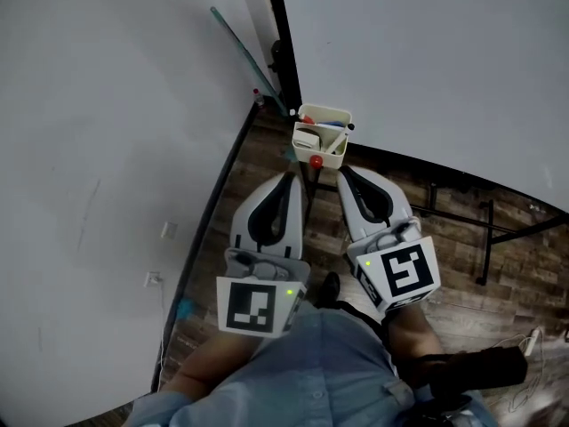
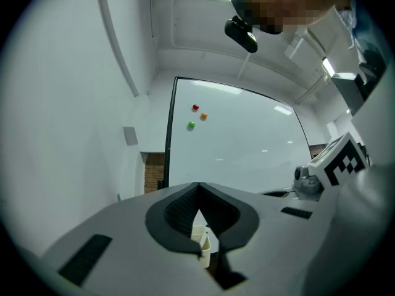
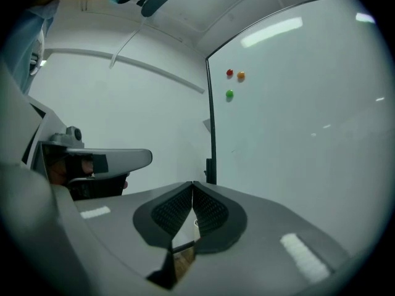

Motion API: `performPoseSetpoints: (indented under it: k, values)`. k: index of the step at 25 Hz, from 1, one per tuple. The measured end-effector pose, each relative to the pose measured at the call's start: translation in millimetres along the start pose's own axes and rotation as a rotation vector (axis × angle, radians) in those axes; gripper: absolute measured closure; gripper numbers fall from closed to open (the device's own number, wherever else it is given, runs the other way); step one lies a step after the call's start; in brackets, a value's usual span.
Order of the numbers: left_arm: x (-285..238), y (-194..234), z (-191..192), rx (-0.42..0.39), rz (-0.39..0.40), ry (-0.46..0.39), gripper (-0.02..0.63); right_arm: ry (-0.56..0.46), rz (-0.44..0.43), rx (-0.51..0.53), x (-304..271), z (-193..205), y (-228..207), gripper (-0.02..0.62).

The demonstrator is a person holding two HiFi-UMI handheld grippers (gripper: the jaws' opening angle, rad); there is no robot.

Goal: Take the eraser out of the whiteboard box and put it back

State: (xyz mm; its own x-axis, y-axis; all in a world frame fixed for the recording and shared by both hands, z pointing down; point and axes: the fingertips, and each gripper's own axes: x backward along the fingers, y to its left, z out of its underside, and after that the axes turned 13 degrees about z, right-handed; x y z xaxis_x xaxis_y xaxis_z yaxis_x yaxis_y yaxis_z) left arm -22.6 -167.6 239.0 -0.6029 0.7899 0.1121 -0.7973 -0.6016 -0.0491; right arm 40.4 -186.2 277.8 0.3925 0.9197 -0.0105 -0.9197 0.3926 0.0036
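Head view: left hand-held gripper [image 1: 288, 178] and right hand-held gripper [image 1: 343, 173] sit side by side, both with jaws together and empty. Their tips are near the whiteboard box [image 1: 327, 157], with the eraser [image 1: 307, 138] inside it.

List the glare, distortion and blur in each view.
Head view: soft, even light, reasonably sharp on the whiteboard box, no hard shadows. Left gripper view: fisheye with black corners, the frame of the whiteboard bowed, faint lamp streaks on its surface. Right gripper view: the same fisheye bend, and a bright strip-lamp reflection glaring near the whiteboard's top.
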Motion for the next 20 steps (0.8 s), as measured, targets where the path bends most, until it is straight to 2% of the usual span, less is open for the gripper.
performPoseSetpoints:
  k: [10,20]
  values:
    - [-10,32,0,-0.004,-0.086,-0.025,0.601,0.007,-0.094,0.056,-40,2,5,0.58]
    - [-34,69,20,0.041,-0.094,-0.008,0.6,0.09,-0.153,0.106,-81,27,14,0.523]
